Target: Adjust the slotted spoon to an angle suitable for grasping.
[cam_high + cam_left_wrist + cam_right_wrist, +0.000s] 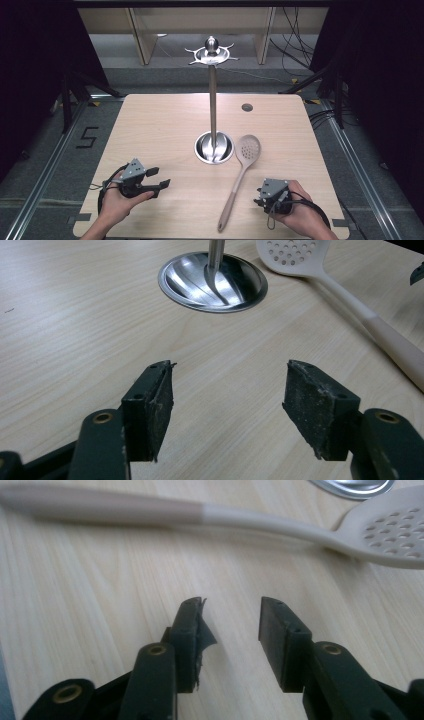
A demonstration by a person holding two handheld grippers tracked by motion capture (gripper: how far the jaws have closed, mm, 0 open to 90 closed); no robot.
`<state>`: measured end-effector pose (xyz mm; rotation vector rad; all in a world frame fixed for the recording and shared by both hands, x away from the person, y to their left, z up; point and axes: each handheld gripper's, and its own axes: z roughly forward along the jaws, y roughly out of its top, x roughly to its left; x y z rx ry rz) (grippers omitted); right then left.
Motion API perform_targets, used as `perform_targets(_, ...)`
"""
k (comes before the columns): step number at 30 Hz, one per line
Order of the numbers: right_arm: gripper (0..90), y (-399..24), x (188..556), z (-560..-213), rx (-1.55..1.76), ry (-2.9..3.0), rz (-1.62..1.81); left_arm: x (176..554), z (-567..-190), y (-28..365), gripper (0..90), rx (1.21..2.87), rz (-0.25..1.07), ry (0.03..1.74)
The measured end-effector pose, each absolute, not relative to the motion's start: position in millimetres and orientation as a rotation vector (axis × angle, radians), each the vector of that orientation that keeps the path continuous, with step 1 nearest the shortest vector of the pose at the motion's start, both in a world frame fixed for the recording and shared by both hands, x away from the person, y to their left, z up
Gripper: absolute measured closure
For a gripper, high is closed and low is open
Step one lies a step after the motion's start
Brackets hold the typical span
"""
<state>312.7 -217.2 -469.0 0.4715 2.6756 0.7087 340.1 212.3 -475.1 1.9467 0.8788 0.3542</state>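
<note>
Both tools rest on the worktop [165, 120] with nothing gripped: the left tool [161, 178] gapes wide, the right tool [231, 605] stands partly apart, just short of the slotted spoon's [243, 168] handle lying ahead of it. This looks like the approach; next, I judge, the right tool must close in and straddle that handle. The hanging stand [212, 100] beyond has its hooks small and hard to read.

Bare forearms, no sleeves visible. Left gripper [159, 179]: black body w/ grey three-cornered plate on top, black cable looping off the back. Right gripper [257, 196]: same build, grey plate, black cable plus small loop hanging. Jaws matte black, brass-coloured rivets at the pivots, pads [162, 405] scuffed, frayed at edges.
</note>
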Motion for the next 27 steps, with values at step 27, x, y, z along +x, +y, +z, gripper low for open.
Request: perform_targets(27,90.0,-156,318,-470,0.122,2.963,0.355,337,-474,213,35.5,1.918,0.347,0.894)
